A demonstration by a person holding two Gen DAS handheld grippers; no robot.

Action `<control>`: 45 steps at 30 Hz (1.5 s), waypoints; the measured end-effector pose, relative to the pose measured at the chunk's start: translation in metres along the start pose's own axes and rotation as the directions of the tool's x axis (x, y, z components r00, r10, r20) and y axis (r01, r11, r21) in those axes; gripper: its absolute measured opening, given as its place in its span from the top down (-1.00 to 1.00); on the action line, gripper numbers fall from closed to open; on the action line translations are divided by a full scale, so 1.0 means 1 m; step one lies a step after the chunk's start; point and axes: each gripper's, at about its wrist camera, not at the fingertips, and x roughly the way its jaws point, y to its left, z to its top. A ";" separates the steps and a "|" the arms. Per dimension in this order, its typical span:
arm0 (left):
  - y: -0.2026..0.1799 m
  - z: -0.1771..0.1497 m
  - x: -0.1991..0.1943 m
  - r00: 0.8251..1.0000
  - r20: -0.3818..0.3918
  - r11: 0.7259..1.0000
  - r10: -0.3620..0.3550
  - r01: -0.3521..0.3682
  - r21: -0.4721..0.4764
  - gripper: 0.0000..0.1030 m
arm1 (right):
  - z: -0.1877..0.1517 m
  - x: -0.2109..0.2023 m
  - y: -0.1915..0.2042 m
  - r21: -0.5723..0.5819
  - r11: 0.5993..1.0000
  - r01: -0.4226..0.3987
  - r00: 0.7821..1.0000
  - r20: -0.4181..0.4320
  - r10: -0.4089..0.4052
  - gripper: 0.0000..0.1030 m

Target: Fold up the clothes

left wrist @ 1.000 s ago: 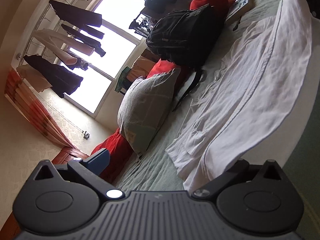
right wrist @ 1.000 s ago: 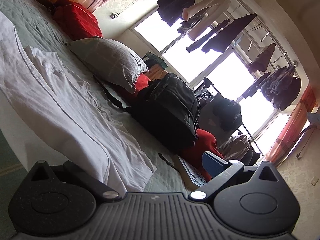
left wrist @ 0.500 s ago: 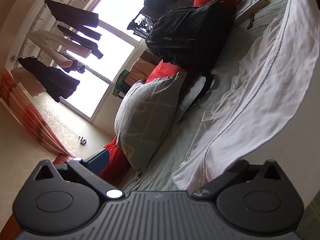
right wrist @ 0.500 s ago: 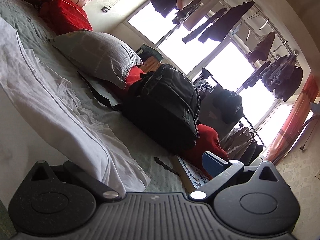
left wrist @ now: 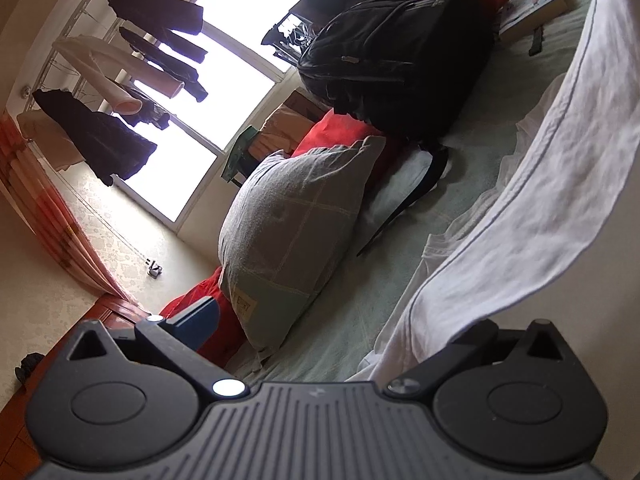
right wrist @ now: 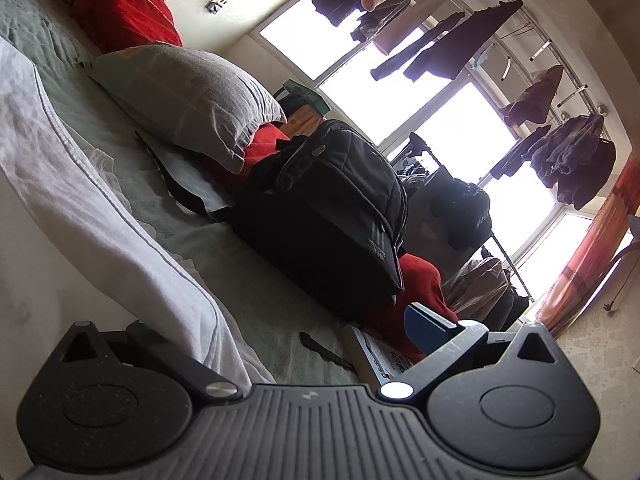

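Note:
A white garment (left wrist: 540,180) with a thin dark seam line lies stretched across the green bed cover (left wrist: 400,280). My left gripper (left wrist: 340,320) is open at its near end; the blue left pad (left wrist: 196,316) shows, and the cloth hides the right finger. In the right wrist view the same white garment (right wrist: 80,200) fills the left side. My right gripper (right wrist: 280,320) is open too: its blue right pad (right wrist: 424,320) is bare and its left finger sits under the cloth edge. The fabric arches above both hidden fingers.
A grey pillow (left wrist: 296,232) and a black backpack (left wrist: 400,60) lie on the far side of the bed, over red bedding (left wrist: 340,136). A flat box (right wrist: 376,356) and a small dark item (right wrist: 320,348) sit near my right gripper. Clothes hang by the window.
Both grippers have moved lower and closer along the bed. The white garment's edge now stands higher over the inner fingers, showing more of its shaded underside.

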 end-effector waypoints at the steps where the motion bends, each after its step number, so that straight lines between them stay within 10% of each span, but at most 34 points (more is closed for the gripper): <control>1: 0.000 0.001 0.004 1.000 -0.004 1.000 -0.004 0.004 -0.001 -0.99 | 0.001 0.005 0.000 0.002 1.000 -0.007 1.000 -0.004 0.007 -1.00; 15: -0.027 -0.010 0.056 0.985 -0.127 0.993 -0.117 0.119 0.009 -0.99 | -0.014 0.076 0.014 0.063 0.985 -0.162 0.972 -0.160 0.170 -1.00; 27: 0.011 -0.034 -0.032 0.944 -0.107 0.950 -0.313 0.310 -0.045 -0.99 | -0.034 0.008 -0.040 0.253 0.896 -0.364 0.912 -0.099 0.398 -1.00; 30: 0.016 -0.031 -0.055 0.878 -0.042 0.871 -0.476 0.464 -0.161 -0.99 | -0.036 -0.014 -0.051 0.364 0.798 -0.480 0.855 -0.008 0.518 -1.00; 34: 0.011 -0.025 -0.056 0.709 0.054 0.660 -0.703 0.678 -0.322 -0.99 | -0.039 -0.021 -0.050 0.493 0.556 -0.669 0.682 0.111 0.723 -1.00; 39: -0.003 -0.020 -0.030 0.650 0.093 0.560 -0.754 0.711 -0.426 -0.99 | -0.039 -0.003 -0.027 0.552 0.389 -0.737 0.552 0.161 0.818 -1.00; 42: -0.001 -0.023 -0.002 0.593 0.130 0.447 -0.795 0.716 -0.536 -0.99 | -0.038 0.020 -0.015 0.607 0.367 -0.705 0.535 0.117 0.836 -1.00; 45: 0.004 -0.028 0.021 0.615 0.107 0.436 -0.781 0.660 -0.612 -0.99 | -0.038 0.035 -0.013 0.644 0.391 -0.657 0.555 0.061 0.830 -1.00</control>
